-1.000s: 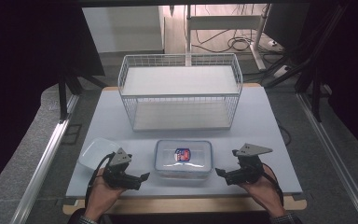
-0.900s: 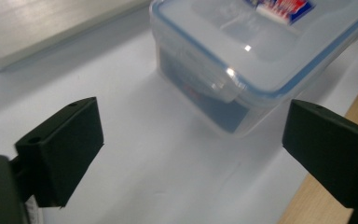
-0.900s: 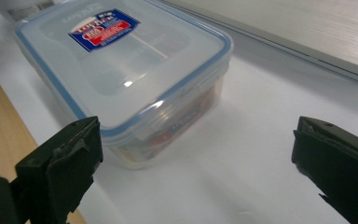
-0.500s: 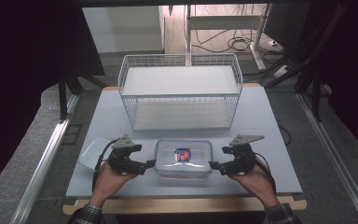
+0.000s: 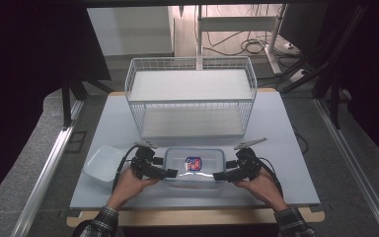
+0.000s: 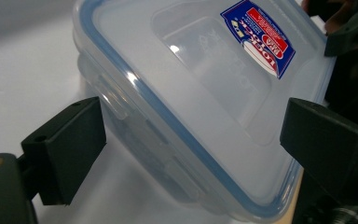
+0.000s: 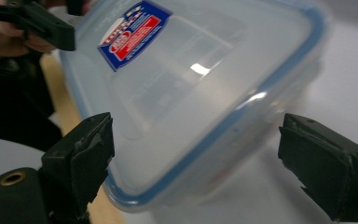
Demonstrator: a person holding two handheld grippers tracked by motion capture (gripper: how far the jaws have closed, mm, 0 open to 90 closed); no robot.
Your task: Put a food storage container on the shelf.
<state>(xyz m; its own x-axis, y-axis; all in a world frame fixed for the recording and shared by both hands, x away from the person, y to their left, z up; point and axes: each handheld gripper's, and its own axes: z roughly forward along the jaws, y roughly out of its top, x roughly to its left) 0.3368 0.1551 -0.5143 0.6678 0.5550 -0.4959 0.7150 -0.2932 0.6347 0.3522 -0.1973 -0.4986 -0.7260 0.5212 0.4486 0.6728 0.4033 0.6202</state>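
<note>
Now my left gripper (image 5: 170,173) and my right gripper (image 5: 218,176) flank the clear plastic box with a blue-rimmed lid (image 5: 194,165), which sits on the pale table (image 5: 276,128) near its front edge. Both sets of jaws, just reopening slightly, stand wide around its corners, gripping nothing.

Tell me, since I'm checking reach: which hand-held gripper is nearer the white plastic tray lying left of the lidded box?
Left. The left hand-held gripper sits between the white plastic tray and the clear blue-rimmed lidded box; the right hand-held gripper is beyond the box's far end.
</note>
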